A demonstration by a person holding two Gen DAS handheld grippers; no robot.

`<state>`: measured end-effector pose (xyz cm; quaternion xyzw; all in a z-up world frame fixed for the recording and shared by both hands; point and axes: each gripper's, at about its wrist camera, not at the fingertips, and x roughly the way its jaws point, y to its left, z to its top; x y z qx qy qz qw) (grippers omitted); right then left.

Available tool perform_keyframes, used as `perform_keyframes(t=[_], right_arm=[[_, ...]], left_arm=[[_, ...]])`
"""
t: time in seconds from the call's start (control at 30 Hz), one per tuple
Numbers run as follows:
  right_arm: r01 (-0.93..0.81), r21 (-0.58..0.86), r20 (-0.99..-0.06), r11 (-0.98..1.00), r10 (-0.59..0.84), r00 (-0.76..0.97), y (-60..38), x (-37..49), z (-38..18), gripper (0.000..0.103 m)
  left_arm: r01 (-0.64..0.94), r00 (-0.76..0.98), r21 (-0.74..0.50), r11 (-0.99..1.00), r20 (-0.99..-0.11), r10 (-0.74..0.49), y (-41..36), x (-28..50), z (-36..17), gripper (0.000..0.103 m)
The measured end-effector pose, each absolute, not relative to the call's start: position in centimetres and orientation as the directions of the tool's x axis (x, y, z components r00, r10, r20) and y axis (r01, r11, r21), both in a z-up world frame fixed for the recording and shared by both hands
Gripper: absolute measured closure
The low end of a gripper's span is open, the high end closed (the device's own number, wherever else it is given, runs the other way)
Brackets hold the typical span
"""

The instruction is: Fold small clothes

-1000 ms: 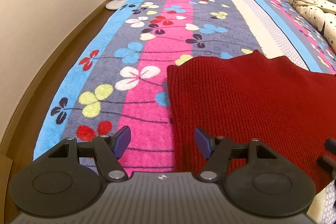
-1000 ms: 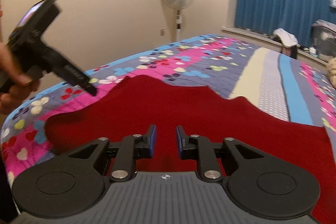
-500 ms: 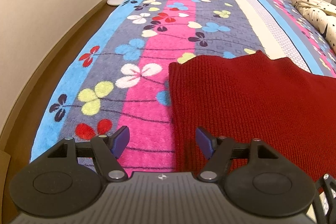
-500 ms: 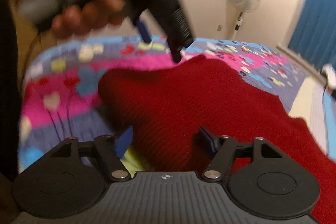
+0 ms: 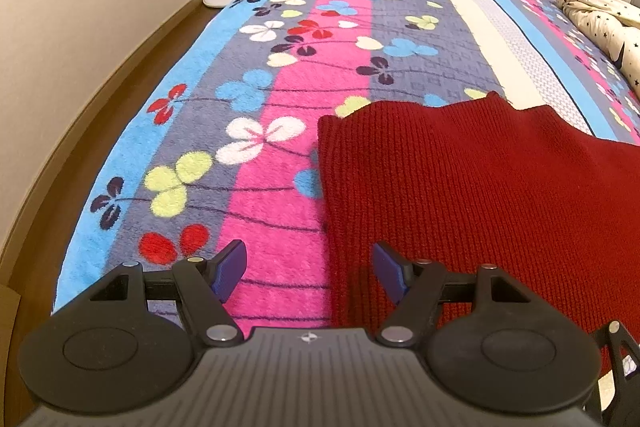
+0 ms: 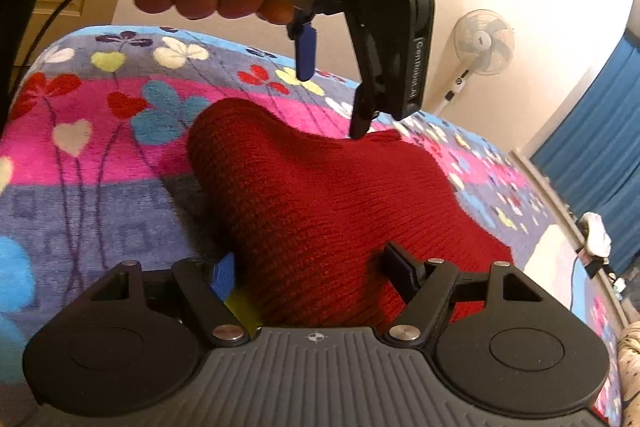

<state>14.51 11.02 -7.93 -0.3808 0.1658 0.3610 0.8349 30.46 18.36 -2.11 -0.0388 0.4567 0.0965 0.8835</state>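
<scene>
Floral blanket [image 5: 280, 75], red knit garment [image 5: 480, 195], both tools spread wide

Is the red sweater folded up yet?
Not yet. The red sweater lies spread on the flowery blanket, no fold visible. Both grippers, left and right, have open jaws at its near edge, holding nothing. Grabbing and folding remain.

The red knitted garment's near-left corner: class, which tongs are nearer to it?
Right. The right tongs straddle the red knitted garment at that corner; the left tongs hover above it.
</scene>
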Motion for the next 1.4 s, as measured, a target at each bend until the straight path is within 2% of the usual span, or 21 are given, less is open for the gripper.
perform_keyframes(t=[0.27, 0.53, 0.67, 0.73, 0.77, 0.8, 0.9, 0.93, 1.13, 1.3, 1.4], right_arm=[[-0.745, -0.516, -0.561, 0.423, 0.489, 0.667, 11.4, 14.2, -7.9, 0.035], [-0.744, -0.503, -0.559, 0.44, 0.49, 0.669, 11.3, 14.4, -8.0, 0.032], [-0.735, -0.522, -0.544, 0.433, 0.494, 0.678, 11.4, 14.1, -8.1, 0.033], [-0.724, -0.545, -0.528, 0.422, 0.498, 0.688, 11.4, 13.8, -8.1, 0.035], [-0.72, -0.556, -0.521, 0.415, 0.501, 0.691, 11.4, 13.6, -8.1, 0.037], [-0.721, -0.56, -0.516, 0.407, 0.509, 0.689, 11.3, 13.4, -8.1, 0.045], [-0.731, -0.536, -0.497, 0.423, 0.541, 0.678, 11.0, 13.3, -7.2, 0.077], [-0.728, -0.517, -0.48, 0.45, 0.552, 0.682, 10.7, 13.4, -6.4, 0.082], [-0.708, -0.404, -0.397, 0.58, 0.586, 0.706, 8.7, 14.2, -2.3, 0.086], [-0.71, -0.378, -0.374, 0.595, 0.603, 0.705, 7.7, 14.2, -1.6, 0.086], [-0.716, -0.372, -0.367, 0.591, 0.615, 0.698, 7.4, 14.1, -1.9, 0.086]], left_arm=[[-0.232, 0.549, 0.028, 0.972, -0.821, 0.155, 18.7, 30.7, -2.4, 0.028], [-0.241, 0.553, 0.007, 0.971, -0.82, 0.144, 19.1, 30.5, -2.2, 0.028], [-0.253, 0.546, -0.052, 0.966, -0.832, 0.098, 19.6, 30.7, -2.3, 0.028], [-0.266, 0.536, -0.112, 0.957, -0.843, 0.05, 20.1, 30.9, -2.6, 0.024], [-0.272, 0.527, -0.15, 0.95, -0.85, 0.017, 20.4, 31.2, -2.9, 0.024], [-0.278, 0.516, -0.186, 0.942, -0.857, -0.018, 20.7, 31.5, -3.2, 0.024], [-0.288, 0.48, -0.278, 0.917, -0.87, -0.113, 21.3, 32.3, -4.2, 0.024], [-0.287, 0.47, -0.324, 0.901, -0.867, -0.162, 21.5, 32.5, -4.5, 0.023], [-0.272, 0.463, -0.614, 0.741, -0.758, -0.459, 23.0, 33.7, -5.5, 0.024], [-0.231, 0.47, -0.689, 0.687, -0.697, -0.541, 22.8, 35.1, -5.8, 0.024], [-0.262, 0.428, -0.662, 0.702, -0.732, -0.531, 22.0, 36.1, -7.0, 0.027]])
